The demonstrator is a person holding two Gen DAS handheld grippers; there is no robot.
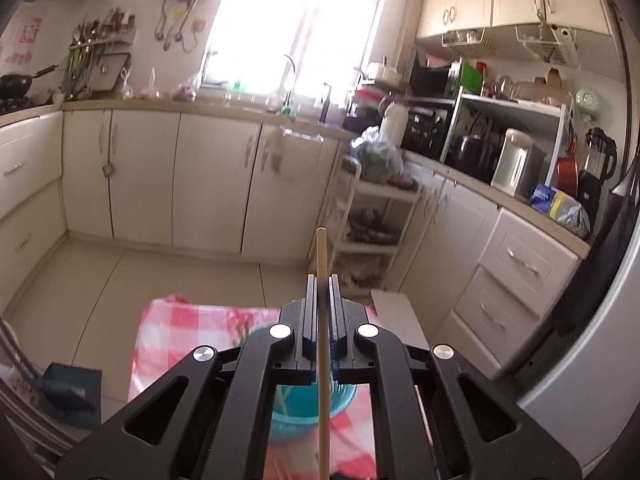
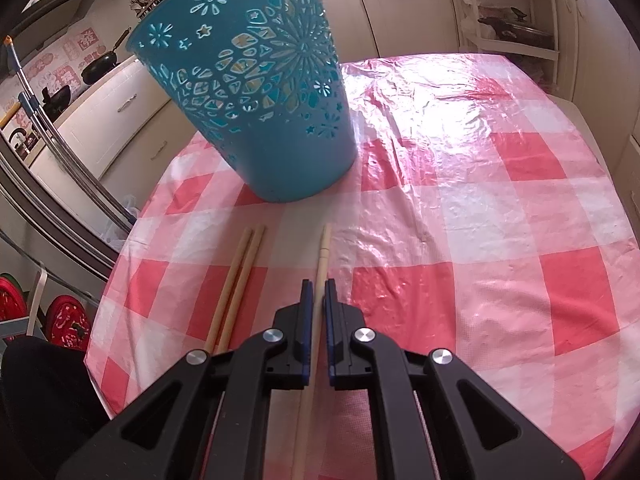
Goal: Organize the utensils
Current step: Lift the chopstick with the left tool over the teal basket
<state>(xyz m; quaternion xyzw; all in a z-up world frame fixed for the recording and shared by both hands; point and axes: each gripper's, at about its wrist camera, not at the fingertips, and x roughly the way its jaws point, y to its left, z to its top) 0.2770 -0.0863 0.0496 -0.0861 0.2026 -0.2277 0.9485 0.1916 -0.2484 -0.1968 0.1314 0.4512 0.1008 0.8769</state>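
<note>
Checked table (image 2: 460, 216), both grippers clamping chopsticks

- a teal plastic bin (image 2: 256, 92), tapering to its base, its wall pierced with star and flower cut-outs, stands upright in the upper left of the right wrist view on the pink-and-white checked cloth.
- one pale wooden chopstick (image 2: 320, 276) runs up the middle of that view.
- two more chopsticks (image 2: 236, 280) lie side by side just left of it, flat on the cloth.
- in the left wrist view a chopstick (image 1: 322, 300) stands along the centre, high above the bin (image 1: 296, 408) at lower centre.
</note>
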